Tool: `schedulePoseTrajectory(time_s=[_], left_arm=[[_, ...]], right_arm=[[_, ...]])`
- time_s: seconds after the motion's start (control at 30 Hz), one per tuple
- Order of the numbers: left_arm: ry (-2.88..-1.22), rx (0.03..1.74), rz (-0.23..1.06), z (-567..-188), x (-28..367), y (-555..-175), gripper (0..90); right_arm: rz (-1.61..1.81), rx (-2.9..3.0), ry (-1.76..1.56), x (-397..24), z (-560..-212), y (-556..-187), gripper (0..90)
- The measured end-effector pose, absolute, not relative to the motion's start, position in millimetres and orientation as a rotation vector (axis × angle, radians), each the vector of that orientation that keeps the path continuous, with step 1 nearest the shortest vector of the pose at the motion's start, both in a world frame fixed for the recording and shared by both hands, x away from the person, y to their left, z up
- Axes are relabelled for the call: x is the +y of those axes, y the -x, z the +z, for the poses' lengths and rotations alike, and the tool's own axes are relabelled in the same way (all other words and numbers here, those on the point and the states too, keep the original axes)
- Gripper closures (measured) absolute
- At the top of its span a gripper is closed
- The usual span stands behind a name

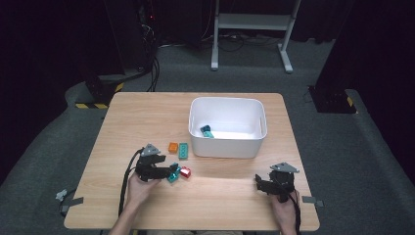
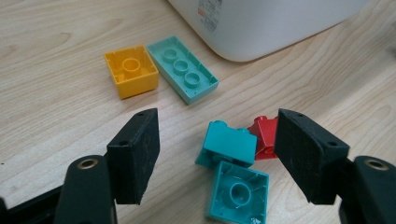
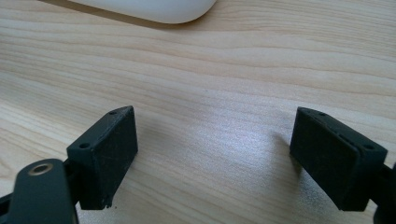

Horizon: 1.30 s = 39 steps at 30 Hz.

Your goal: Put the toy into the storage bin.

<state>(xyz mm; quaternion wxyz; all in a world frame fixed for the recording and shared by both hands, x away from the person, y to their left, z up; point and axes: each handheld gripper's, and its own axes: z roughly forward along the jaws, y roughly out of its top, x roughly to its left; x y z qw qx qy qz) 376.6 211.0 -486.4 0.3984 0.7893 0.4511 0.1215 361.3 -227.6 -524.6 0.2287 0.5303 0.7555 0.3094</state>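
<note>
My left gripper (image 1: pixel 171 172) sits low over the table, open, its jaws on either side of two teal bricks. In the left gripper view (image 2: pixel 217 149), one teal brick (image 2: pixel 229 144) lies on its side and the other (image 2: pixel 239 191) shows its hollow underside. A red brick (image 2: pixel 264 135) lies right beside the right-hand pad (image 2: pixel 306 158); neither pad presses on a teal brick. From above the teal pair (image 1: pixel 173 174) and the red brick (image 1: pixel 185 172) sit close together. My right gripper (image 1: pixel 258 182) rests open near the table's front right, with bare wood between its jaws (image 3: pixel 215 158).
A white bin (image 1: pixel 228 100) stands at centre back with a teal brick (image 1: pixel 207 131) inside. An orange brick (image 1: pixel 172 147) and a mint green brick (image 1: pixel 183 150) lie upside down just left of the bin's front. The bin's wall (image 2: pixel 271 23) is close beyond them.
</note>
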Motion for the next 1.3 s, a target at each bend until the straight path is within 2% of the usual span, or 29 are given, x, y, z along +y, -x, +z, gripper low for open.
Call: schedulePoseTrajectory(time_s=[0.7,1.03,1.3], left_arm=[[-2.019,1.185,0.316,-506.2,204.3,-385.2,38.7],[-2.008,1.201,0.306,-509.1,204.5,-390.3,49.8],[-2.001,1.209,0.312,-510.8,204.7,-392.0,55.2]], right_arm=[[0.852,2.08,-1.46,-227.5,-524.6,-361.3,14.9],[0.852,2.08,-1.462,-227.5,-524.6,-361.3,14.9],[0.852,2.08,-1.46,-227.5,-524.6,-361.3,14.9]])
